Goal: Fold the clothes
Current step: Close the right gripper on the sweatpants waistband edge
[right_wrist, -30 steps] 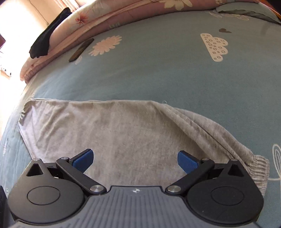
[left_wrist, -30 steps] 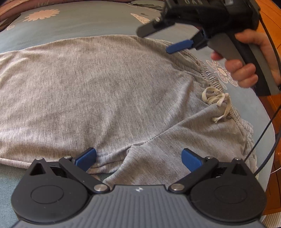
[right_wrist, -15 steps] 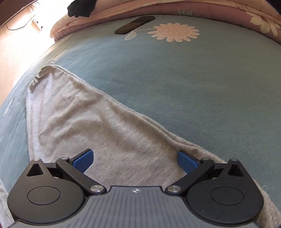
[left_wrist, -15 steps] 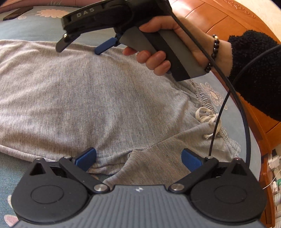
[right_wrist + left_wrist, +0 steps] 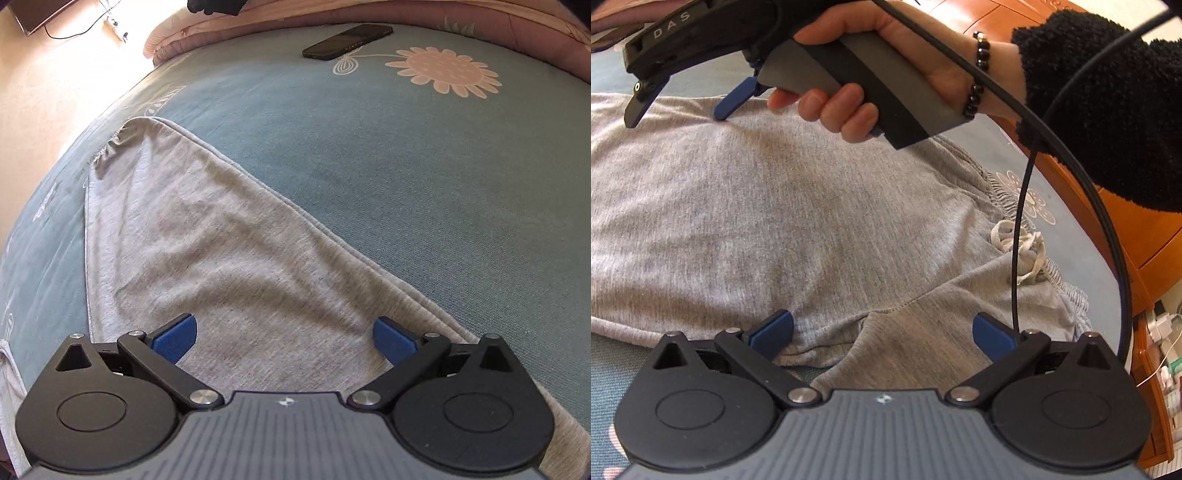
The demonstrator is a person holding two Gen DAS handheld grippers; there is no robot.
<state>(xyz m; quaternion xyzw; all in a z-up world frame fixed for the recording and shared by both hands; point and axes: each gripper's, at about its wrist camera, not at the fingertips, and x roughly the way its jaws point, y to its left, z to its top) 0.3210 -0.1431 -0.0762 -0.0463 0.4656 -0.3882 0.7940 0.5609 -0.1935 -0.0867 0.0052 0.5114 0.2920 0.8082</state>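
Observation:
Grey sweatpants [image 5: 783, 221] lie flat on a blue-green bedspread, waistband and white drawstring [image 5: 1023, 243] at the right. My left gripper [image 5: 882, 332] is open just above the near crotch edge, nothing between its blue pads. The right gripper [image 5: 676, 110], held by a person's hand [image 5: 849, 110], hovers over the far edge of the pants, jaws apart. In the right wrist view the right gripper [image 5: 284, 336] is open over the pant leg [image 5: 207, 254], whose cuff [image 5: 114, 144] lies at the far left.
A dark phone [image 5: 347, 41] rests on the bedspread [image 5: 406, 184] near a pink quilt [image 5: 295, 16]. A black cable [image 5: 1019, 229] hangs over the waistband. An orange wooden bed frame [image 5: 1137, 229] runs along the right. The bed's edge drops at the far left.
The right gripper has swung left along the pants' far edge toward the leg cuff. The hand and sleeve now fill more of the left wrist view. My left gripper stayed put.

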